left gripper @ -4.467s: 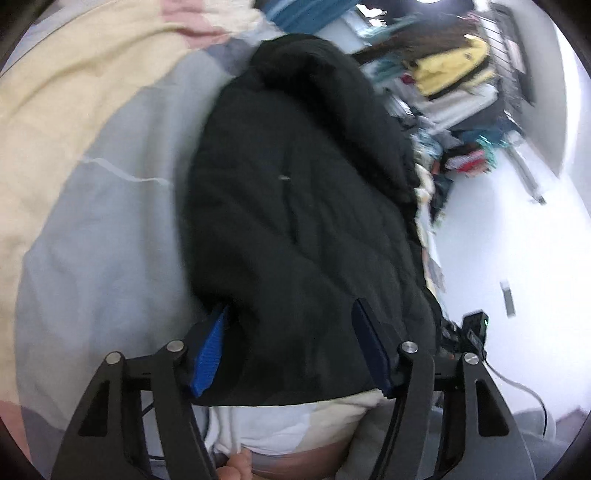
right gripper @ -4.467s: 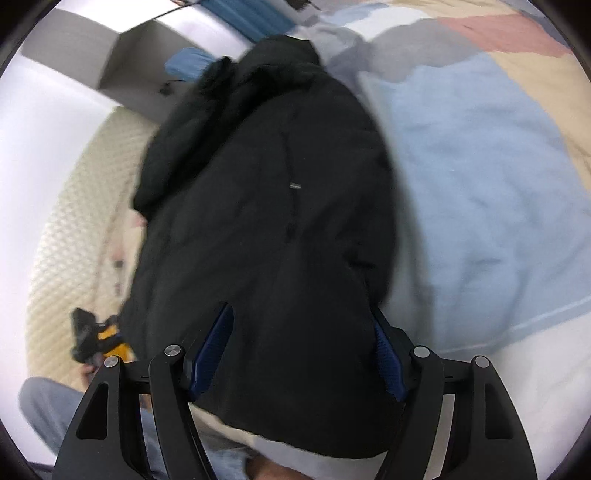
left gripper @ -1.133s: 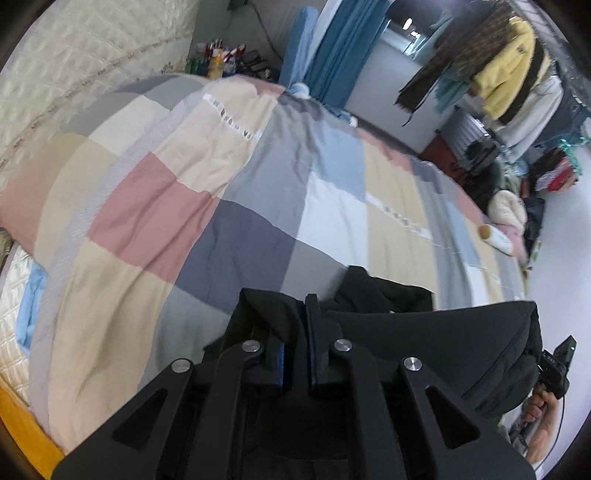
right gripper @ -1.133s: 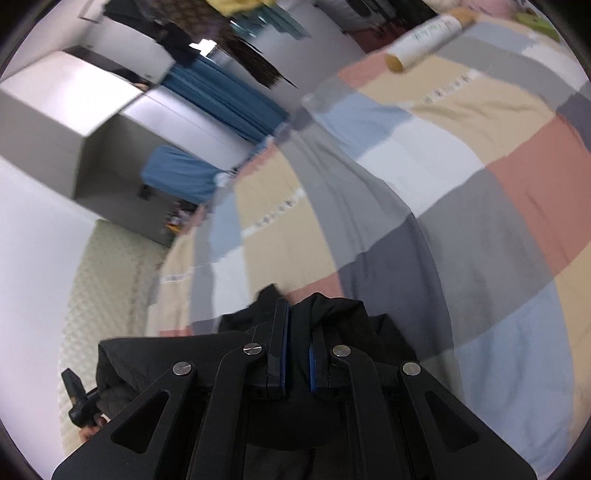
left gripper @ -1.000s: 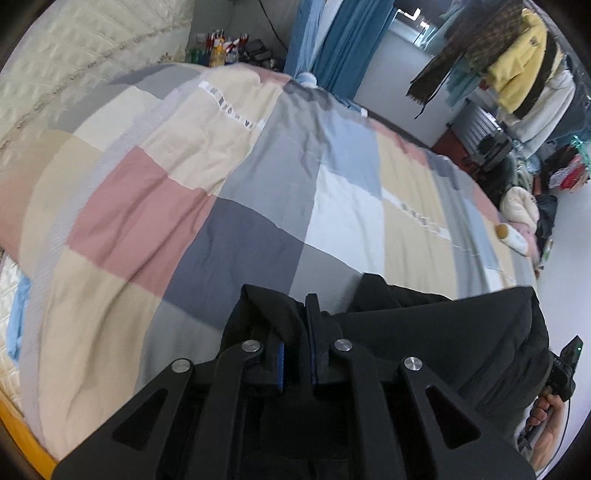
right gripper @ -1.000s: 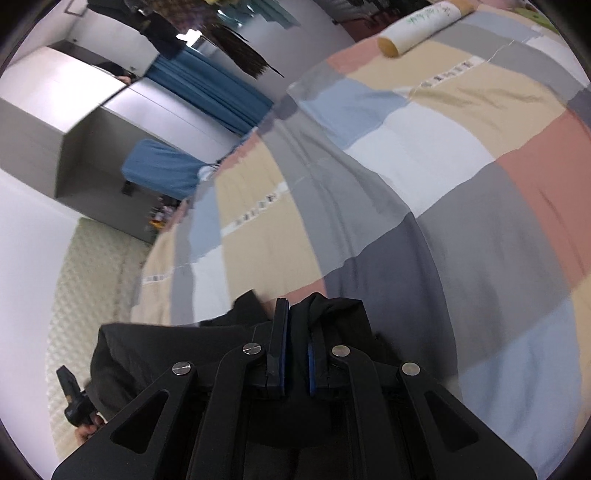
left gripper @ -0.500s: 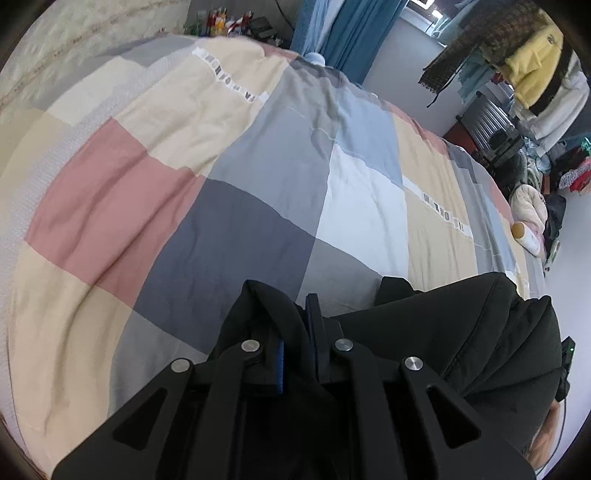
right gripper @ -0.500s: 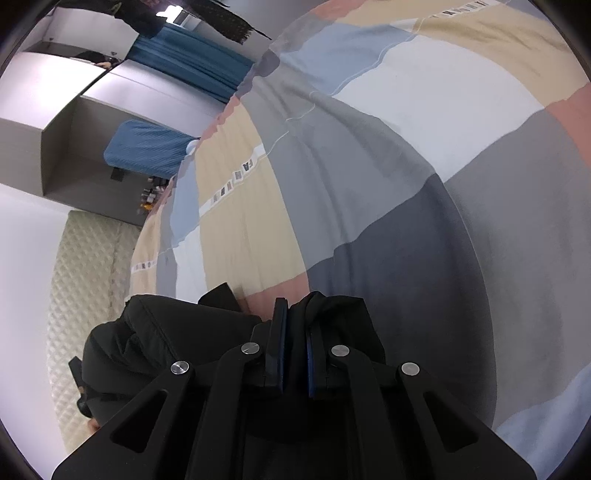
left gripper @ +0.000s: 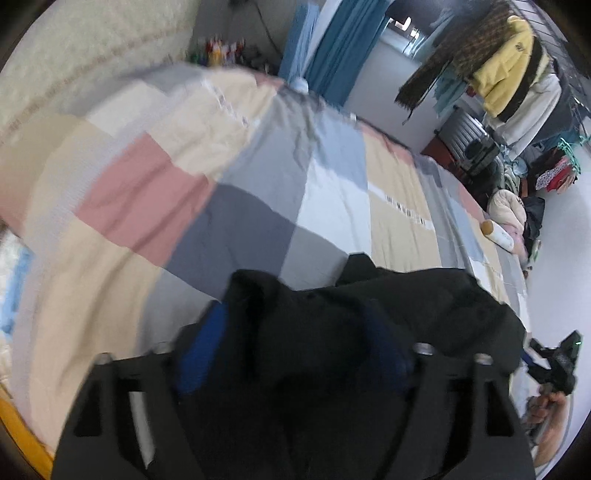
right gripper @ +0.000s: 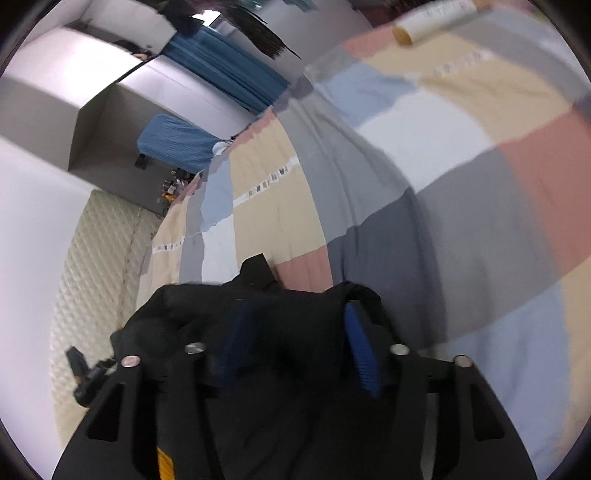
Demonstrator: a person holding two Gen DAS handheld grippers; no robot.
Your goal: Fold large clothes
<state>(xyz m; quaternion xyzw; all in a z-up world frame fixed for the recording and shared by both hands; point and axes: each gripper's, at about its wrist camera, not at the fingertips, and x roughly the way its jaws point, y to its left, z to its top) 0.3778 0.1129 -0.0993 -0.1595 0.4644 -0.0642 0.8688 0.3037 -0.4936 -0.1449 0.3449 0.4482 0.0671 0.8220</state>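
The black padded jacket (left gripper: 436, 310) lies bunched on the patchwork bedspread (left gripper: 258, 177), close under both cameras. My left gripper (left gripper: 295, 343) hangs just over the jacket's near left edge. Its jaws are opening and a hump of black cloth sits loose between the blue pads (left gripper: 201, 354). In the right wrist view the jacket (right gripper: 177, 317) spreads to the left. My right gripper (right gripper: 299, 347) is over its right edge, jaws opening, and cloth lies between its pads (right gripper: 362, 354) without being pinched.
The bedspread (right gripper: 461, 221) stretches far ahead. A white cylinder (left gripper: 498, 234) (right gripper: 436, 18) lies near its far edge. A quilted headboard (left gripper: 92, 55) (right gripper: 99, 258) borders one side. Hanging clothes (left gripper: 509, 74) and a blue curtain (left gripper: 343, 48) stand beyond. A hand with a black device (left gripper: 554, 362) is at the right.
Both grippers were shut on folds of the jacket's edge. Now both sets of jaws have spread apart and let the cloth go, and both have drawn back a little.
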